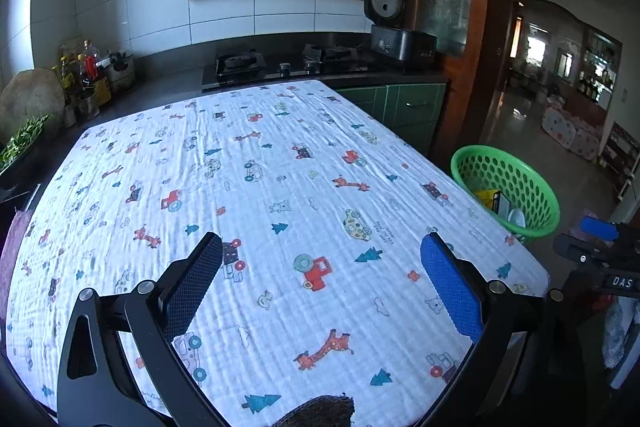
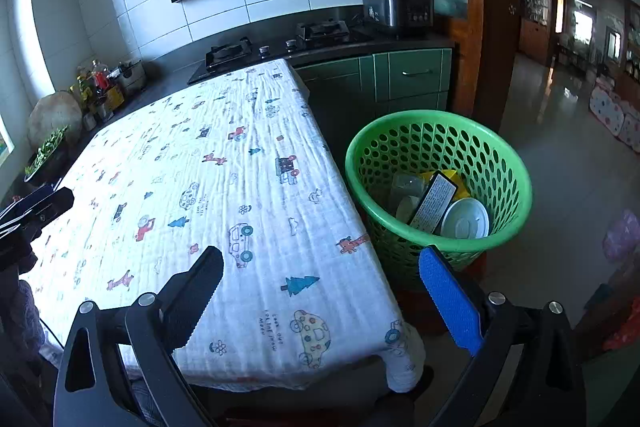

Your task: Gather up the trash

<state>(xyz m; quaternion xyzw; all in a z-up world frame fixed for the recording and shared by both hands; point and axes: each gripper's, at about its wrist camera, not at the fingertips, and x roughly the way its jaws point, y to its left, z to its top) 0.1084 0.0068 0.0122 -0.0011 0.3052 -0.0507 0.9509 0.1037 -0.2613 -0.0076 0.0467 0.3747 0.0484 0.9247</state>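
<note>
Both grippers hung empty over the cloth-covered table, and the trash lay in the green basket beside it.

The left gripper (image 1: 320, 247) had its fingers spread wide and released above the patterned tablecloth (image 1: 280, 155), holding nothing; the right gripper (image 2: 320, 259) was likewise splayed apart and empty, poised over the table's near right corner; the green basket (image 2: 504, 155) stood on the floor just beside the table's right edge; inside it lay a yellow package (image 2: 452, 177), a dark printed box (image 2: 434, 201) leaning upright, a white round lid (image 2: 466, 219) and a clear plastic container (image 2: 406, 187); behind the table ran a dark counter with a gas stove (image 2: 280, 45) and an open-lidded rice cooker (image 2: 396, 9).
</note>
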